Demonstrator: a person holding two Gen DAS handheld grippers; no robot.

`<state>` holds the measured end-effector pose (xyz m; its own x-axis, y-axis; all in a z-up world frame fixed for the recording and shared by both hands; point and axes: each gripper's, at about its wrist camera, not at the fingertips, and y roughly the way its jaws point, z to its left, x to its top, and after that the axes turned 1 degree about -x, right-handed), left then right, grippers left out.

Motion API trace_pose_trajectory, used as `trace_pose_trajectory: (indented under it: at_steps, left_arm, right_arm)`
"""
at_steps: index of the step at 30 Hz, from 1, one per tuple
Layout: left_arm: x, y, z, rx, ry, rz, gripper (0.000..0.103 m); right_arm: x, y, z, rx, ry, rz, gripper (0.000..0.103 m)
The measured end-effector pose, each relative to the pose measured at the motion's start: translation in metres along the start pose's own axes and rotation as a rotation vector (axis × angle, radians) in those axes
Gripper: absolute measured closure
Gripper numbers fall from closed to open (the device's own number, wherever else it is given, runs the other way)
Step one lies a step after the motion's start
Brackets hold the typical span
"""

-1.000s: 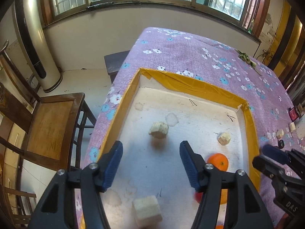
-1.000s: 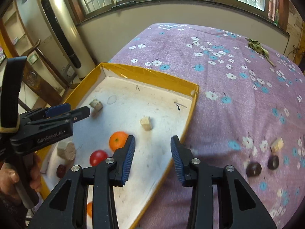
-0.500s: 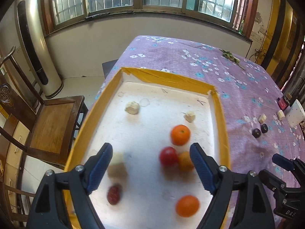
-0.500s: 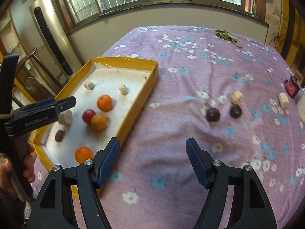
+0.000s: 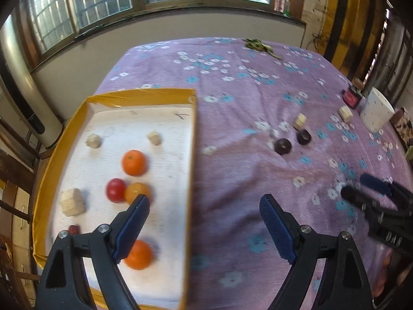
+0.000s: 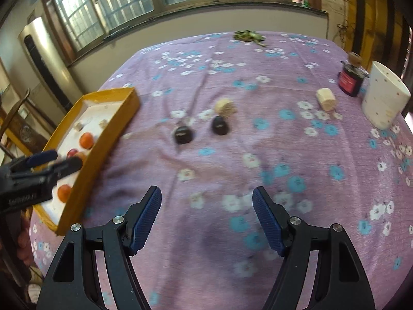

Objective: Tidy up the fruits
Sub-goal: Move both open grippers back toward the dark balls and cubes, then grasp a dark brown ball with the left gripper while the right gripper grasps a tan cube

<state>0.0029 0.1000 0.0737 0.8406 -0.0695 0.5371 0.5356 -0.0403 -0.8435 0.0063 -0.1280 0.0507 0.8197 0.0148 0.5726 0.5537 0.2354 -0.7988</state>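
Note:
A yellow-rimmed tray (image 5: 192, 155) with a white floor holds three oranges (image 5: 133, 162), a red fruit (image 5: 115, 190), a small dark red fruit (image 5: 73, 229) and several pale blocks (image 5: 72, 202). Two dark fruits (image 6: 182, 134) (image 6: 220, 126) lie on the purple cloth, also in the left wrist view (image 5: 282, 146). Two pale blocks (image 6: 225, 106) (image 6: 325, 99) lie near them. My left gripper (image 5: 204, 206) is open and empty over the tray's right rim. My right gripper (image 6: 206, 196) is open and empty above the cloth, short of the dark fruits.
A white cup (image 6: 384, 98) and a dark red jar (image 6: 350, 78) stand at the table's right. Green leaves (image 6: 249, 36) lie at the far edge. A wooden chair (image 5: 15, 175) and a tall white appliance (image 6: 46, 67) stand left of the table.
Both grippers have pulled back and swung right, away from the tray. The dark fruits and pale blocks on the cloth have come into fuller view. Both stay open.

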Motion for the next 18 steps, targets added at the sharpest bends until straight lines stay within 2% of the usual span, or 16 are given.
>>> trace_pose_trajectory:
  at_steps: [4,8,13,15,18]
  left_arm:
    - [0.000,0.007,-0.023,0.008,0.033,0.025,0.014]
    - [0.002,0.012,-0.037,0.015,0.040,0.046,0.014]
    - [0.007,0.020,-0.044,0.022,0.031,0.069,0.014]
    - [0.009,0.024,-0.046,0.025,0.026,0.079,0.014]
    - [0.012,0.029,-0.048,0.031,0.023,0.086,0.014]
  right_arm:
    - [0.022,0.010,-0.016,0.002,-0.017,-0.024,0.030]
    - [0.051,0.036,-0.010,0.017,-0.093,-0.029,0.030]
    - [0.078,0.075,-0.007,0.042,-0.143,0.005,0.030]
    - [0.082,0.088,-0.006,0.037,-0.176,0.017,0.033]
    - [0.085,0.105,-0.007,0.027,-0.212,0.050,0.055]
